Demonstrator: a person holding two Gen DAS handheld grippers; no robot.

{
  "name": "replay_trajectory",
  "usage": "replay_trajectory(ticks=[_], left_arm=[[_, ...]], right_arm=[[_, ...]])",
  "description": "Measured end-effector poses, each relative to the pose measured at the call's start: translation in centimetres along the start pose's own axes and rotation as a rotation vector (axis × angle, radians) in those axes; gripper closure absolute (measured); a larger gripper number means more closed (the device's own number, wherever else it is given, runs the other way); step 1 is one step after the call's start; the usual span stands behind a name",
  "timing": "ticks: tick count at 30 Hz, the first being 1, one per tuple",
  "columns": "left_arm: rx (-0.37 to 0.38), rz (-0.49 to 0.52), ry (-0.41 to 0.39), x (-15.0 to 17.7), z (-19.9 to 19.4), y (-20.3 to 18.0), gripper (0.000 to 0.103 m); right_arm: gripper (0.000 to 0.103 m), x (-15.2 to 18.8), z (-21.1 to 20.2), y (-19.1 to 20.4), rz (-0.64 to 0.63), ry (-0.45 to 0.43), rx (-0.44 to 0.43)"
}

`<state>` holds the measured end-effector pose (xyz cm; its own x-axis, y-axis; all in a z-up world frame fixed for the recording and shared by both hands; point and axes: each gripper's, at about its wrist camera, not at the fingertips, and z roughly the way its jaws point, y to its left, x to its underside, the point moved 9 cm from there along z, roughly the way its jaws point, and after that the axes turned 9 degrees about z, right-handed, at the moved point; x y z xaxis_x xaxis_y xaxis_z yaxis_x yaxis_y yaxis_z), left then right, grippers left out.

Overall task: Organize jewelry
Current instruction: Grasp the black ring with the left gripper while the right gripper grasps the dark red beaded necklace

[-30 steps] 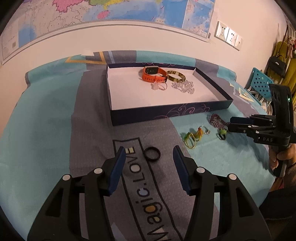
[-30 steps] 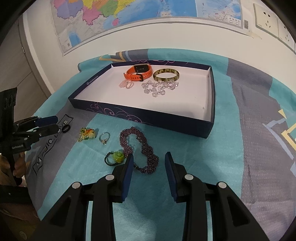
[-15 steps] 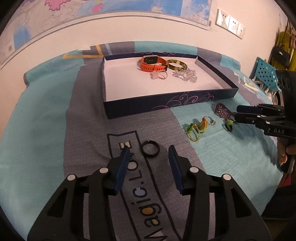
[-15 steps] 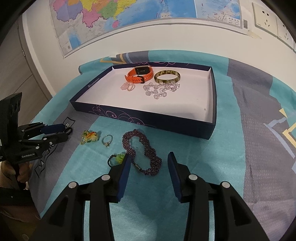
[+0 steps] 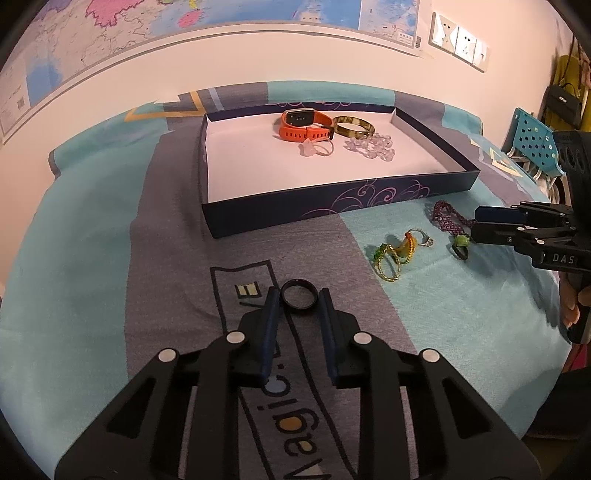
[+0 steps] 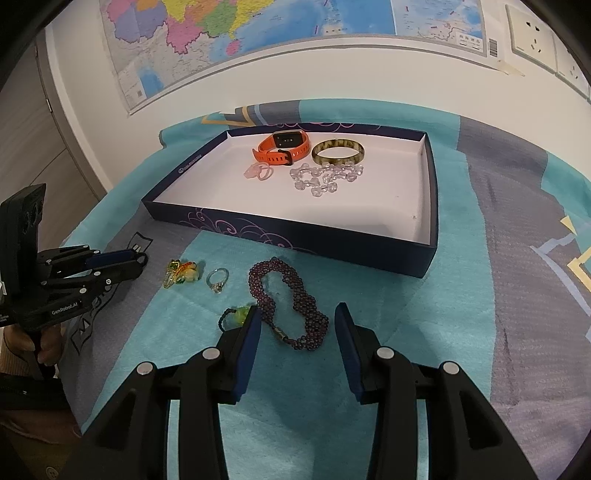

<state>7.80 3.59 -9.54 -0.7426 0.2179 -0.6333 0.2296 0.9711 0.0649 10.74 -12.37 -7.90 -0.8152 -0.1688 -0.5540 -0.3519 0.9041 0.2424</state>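
A black ring (image 5: 299, 295) lies on the grey cloth between the tips of my left gripper (image 5: 297, 301), whose jaws have closed onto its two sides. My right gripper (image 6: 296, 319) is open, its fingers on either side of the near end of a purple bead bracelet (image 6: 291, 302). A green-stone ring (image 6: 236, 315) lies at its left finger. A silver ring (image 6: 218, 279) and a yellow-green ornament (image 6: 183, 272) lie further left. The navy box (image 6: 295, 230) holds an orange watch (image 6: 282, 147), a gold bangle (image 6: 338, 152), clear beads (image 6: 325, 177) and a pink ring (image 6: 258, 171).
The box stands at the back of the cloth-covered table (image 5: 92, 240) near the wall with a map (image 6: 258, 33). A blue perforated chair (image 5: 533, 142) stands off the right edge in the left wrist view.
My left gripper moved forward over the black ring and narrowed its jaws onto it. My right gripper moved forward and opened wider around the purple bracelet's end.
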Motion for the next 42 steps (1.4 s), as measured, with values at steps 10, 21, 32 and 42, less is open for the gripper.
replay_trajectory(ticks=[10,21,32,42], left_arm=[[0.003,-0.010,-0.002,-0.1,0.1,0.0,0.081],[0.008,-0.019,-0.006,-0.2,0.2,0.0,0.081],[0.003,-0.014,-0.007,-0.3,0.3,0.0,0.081],[0.005,-0.016,-0.008,-0.3,0.3,0.0,0.081]], right_arm=[[0.064,-0.6,0.4,0.2,-0.028,-0.005,0.014],[0.070,-1.6,2.1,0.8,-0.068,0.020,0.023],[0.091,-1.9,2.6,1.4,-0.085,0.026,0.001],[0.098,-1.7,2.5,1.3,-0.080,0.027,-0.018]])
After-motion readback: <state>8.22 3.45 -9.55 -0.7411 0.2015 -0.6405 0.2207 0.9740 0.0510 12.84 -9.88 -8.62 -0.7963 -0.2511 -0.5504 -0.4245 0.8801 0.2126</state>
